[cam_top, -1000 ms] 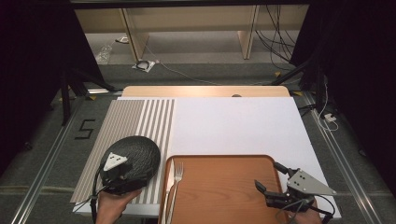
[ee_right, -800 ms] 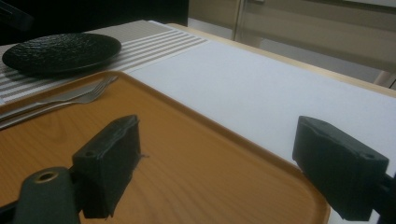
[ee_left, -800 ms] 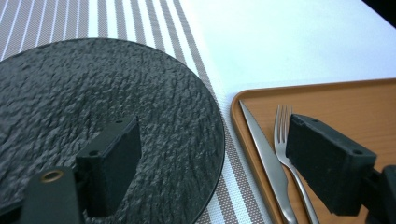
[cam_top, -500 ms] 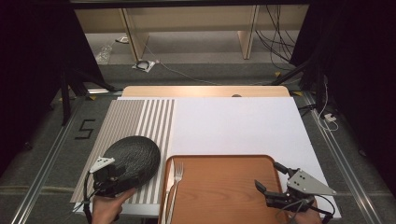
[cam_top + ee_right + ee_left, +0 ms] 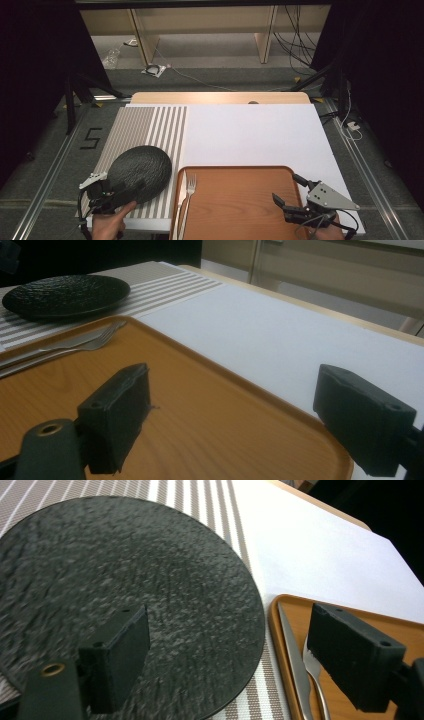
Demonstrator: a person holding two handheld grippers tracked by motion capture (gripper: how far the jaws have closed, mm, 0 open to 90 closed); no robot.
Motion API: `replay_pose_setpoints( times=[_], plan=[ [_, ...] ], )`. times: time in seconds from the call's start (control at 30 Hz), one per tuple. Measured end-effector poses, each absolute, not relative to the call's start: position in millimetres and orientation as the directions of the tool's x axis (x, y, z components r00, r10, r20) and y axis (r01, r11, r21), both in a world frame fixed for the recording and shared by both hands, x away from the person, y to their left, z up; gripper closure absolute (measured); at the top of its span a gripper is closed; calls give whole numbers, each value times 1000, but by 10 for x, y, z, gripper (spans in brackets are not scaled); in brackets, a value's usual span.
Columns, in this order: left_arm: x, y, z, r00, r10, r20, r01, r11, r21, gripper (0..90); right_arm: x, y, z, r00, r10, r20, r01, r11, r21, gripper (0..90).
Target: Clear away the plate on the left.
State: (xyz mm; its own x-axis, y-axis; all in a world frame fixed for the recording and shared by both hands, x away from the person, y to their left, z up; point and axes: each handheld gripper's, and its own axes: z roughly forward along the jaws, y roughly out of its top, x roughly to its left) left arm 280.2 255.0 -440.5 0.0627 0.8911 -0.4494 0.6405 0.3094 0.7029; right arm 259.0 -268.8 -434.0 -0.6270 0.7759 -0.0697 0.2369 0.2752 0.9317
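A round black textured plate [image 5: 140, 170] lies flat on the striped placemat [image 5: 150, 125], left of the brown wooden tray [image 5: 240, 210]. My left gripper [image 5: 124, 191] hovers open at the plate's near-left rim. In the left gripper view its jaws spread wide over the plate [image 5: 125, 590] with nothing held between them. A fork [image 5: 189, 189] and a knife [image 5: 181, 195] lie along the tray's left side. My right gripper [image 5: 288, 190] stands open low over the tray's near-right corner, empty. The right gripper view shows bare tray [image 5: 200, 400] between its jaws.
A white mat [image 5: 250, 135] covers the table behind the tray and to the right of the placemat. The wooden table edge [image 5: 220, 97] runs along the back. Beyond it are cables on the floor and shelf legs.
My left gripper has drawn back from above the plate's middle toward its near-left rim. The plate stays flat on the placemat. The right gripper has not moved.
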Motion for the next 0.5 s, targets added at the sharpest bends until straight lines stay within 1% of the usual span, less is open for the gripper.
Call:
replay_pose_setpoints(
  times=[0.07, 0.13, 0.3, 0.37, 0.5],
  plan=[
    [2789, 2593, -4421, 39, 881, -471, 637, 341, 691, 169, 2587, -2684, -4338, -627, 776, -69, 239, 276, 931, 161],
    [2767, 2637, -4432, 2, 867, -499, 613, 393, 686, 178, 2587, -2680, -4340, -629, 774, -72, 237, 279, 931, 161],
    [2744, 2744, -4488, -75, 825, -560, 597, 487, 637, 180, 2587, -2677, -4340, -627, 776, -69, 236, 273, 932, 161],
    [2739, 2760, -4502, -98, 815, -571, 591, 509, 625, 178, 2587, -2676, -4340, -627, 776, -69, 236, 274, 932, 161],
    [2721, 2785, -4507, -119, 818, -563, 587, 515, 625, 179, 2584, -2678, -4338, -627, 776, -70, 237, 275, 932, 161]
  ],
)
